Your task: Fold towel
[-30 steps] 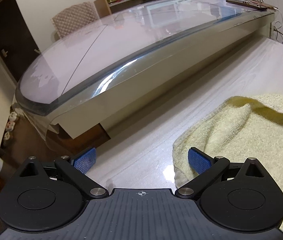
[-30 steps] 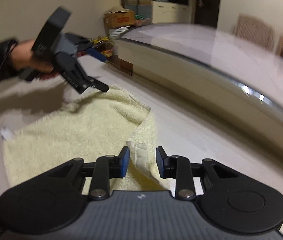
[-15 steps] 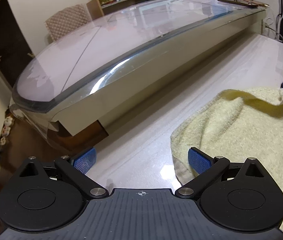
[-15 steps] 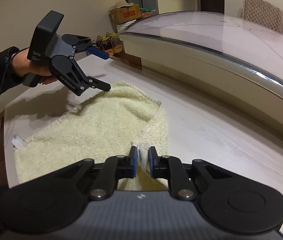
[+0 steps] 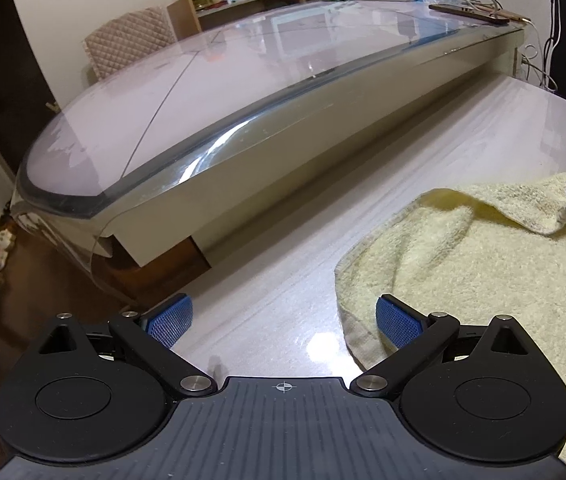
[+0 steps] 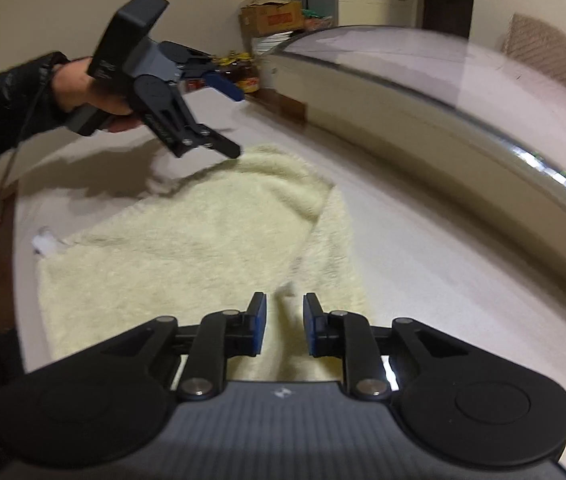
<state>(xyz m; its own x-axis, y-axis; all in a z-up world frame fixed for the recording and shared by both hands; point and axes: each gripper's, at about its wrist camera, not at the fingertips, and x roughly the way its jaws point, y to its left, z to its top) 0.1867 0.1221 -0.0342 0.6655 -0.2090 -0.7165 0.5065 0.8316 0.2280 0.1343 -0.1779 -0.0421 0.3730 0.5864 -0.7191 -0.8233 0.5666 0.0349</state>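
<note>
Our right hand-held gripper (image 6: pixel 283 330) has just been opening; its pads stand slightly apart around a raised towel (image 6: pixel 203 248) corner without pressing it. Our left hand-held gripper (image 5: pixel 283 322) is spread wide beside the towel's far edge. The cream towel lies on the pale bench (image 5: pixel 283 280).

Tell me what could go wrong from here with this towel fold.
1. The right tool has just been opening its jaws. The corner of the towel sits loosely between them, unpinched, so it may slip out and the fold could collapse.
2. The left tool is wide open and the towel edge lies off to one side of its gap. Closing there would likely grab nothing and leave the fold lopsided.
</note>
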